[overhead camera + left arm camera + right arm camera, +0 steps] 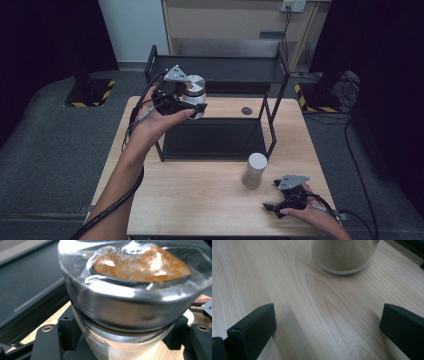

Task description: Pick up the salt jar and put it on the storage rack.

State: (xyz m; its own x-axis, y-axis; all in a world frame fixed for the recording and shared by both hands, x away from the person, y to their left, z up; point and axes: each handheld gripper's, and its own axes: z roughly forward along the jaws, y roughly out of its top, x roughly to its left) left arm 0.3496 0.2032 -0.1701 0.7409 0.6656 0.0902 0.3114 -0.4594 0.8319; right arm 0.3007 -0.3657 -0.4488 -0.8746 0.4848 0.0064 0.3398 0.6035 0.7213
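Left hand-held gripper [192, 102]: jaws clamping the glass jar [194, 90] below its metal collar, holding it up level with the black rack's [220, 70] upper shelf, apparently for shelving there. Jar is carrying orange-brown granules under a clear lid [140, 262].

Right hand-held gripper [280, 200]: jaws spread wide and grasping nothing, resting low over the wooden counter [200, 195], facing the second jar [254, 170], likely the next pick. That jar is standing upright near the counter's front right.
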